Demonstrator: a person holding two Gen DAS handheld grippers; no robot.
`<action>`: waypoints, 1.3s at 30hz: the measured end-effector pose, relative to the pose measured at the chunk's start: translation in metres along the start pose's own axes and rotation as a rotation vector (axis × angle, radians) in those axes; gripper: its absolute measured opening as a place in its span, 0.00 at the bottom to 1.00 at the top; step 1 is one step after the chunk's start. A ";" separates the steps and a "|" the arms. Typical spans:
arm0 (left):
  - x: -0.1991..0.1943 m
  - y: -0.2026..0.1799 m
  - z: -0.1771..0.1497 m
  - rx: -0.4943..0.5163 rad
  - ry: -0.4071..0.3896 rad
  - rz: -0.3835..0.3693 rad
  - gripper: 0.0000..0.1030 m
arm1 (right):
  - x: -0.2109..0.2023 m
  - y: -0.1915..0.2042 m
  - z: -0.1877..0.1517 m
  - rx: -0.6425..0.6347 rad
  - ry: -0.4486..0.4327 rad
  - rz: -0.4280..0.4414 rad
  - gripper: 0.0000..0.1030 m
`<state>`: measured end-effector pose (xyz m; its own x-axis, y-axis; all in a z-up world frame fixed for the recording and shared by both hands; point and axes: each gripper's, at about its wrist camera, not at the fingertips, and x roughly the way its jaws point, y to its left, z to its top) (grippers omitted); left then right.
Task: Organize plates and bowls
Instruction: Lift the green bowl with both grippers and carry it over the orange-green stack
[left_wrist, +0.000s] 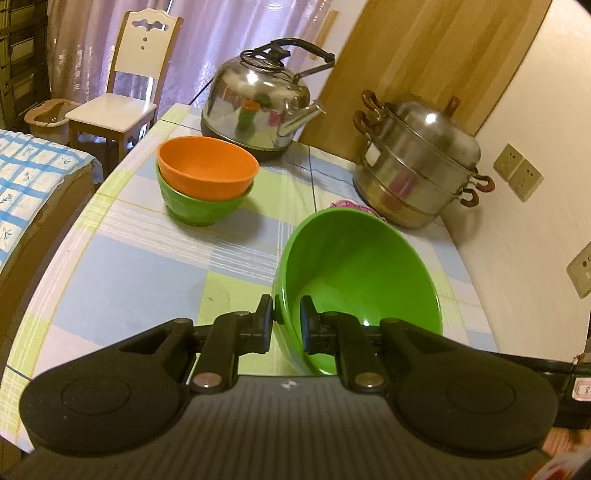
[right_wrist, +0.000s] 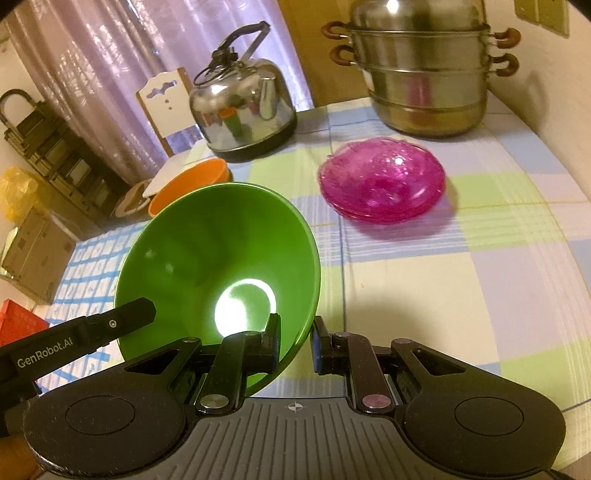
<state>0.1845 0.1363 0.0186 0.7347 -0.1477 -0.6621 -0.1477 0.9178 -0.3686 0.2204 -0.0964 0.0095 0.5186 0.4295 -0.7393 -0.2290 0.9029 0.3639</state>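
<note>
- Setting: a table under a checked cloth of blue, pale green and white (left_wrist: 122, 280), pushed against a cream wall, with a lilac curtain and a white-backed wooden chair (left_wrist: 125, 92) beyond it.
- Standing ware, not part of the job as we judge it: a polished steel kettle with a black handle (left_wrist: 258, 107) and a tiered steel steamer pot with brown handles (left_wrist: 417, 166).
- Already sorted: a small orange plastic bowl (left_wrist: 207, 166) nested in a dark green bowl (left_wrist: 199, 205) at the far left; a stack of translucent magenta plates (right_wrist: 382, 184) near the steamer.
- In hand: a large bright green plastic bowl (left_wrist: 358, 284), tilted and lifted off the cloth. We see the left gripper (left_wrist: 287, 321) pinching one side of its rim, jaws narrow, and the right gripper (right_wrist: 295, 343) pinching the opposite side likewise.
- Remaining, in our estimate: set this bowl onto or beside the nested pair; little else appears loose.
- Unclear: the plate count in the magenta stack; the bowl's underside; the table's near edge, cut off by the gripper bodies; the magenta stack is mostly hidden in the left view.
</note>
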 end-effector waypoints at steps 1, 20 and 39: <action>0.000 0.002 0.003 0.000 -0.003 0.001 0.13 | 0.000 0.002 0.001 -0.003 0.002 0.002 0.16; 0.040 0.059 0.122 -0.023 -0.058 0.046 0.13 | 0.068 0.072 0.113 -0.083 -0.037 0.080 0.16; 0.130 0.113 0.171 -0.009 -0.012 0.135 0.13 | 0.186 0.098 0.170 -0.110 0.037 0.094 0.16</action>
<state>0.3762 0.2836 0.0028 0.7154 -0.0187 -0.6985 -0.2518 0.9256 -0.2827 0.4347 0.0689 0.0041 0.4601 0.5107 -0.7263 -0.3652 0.8545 0.3695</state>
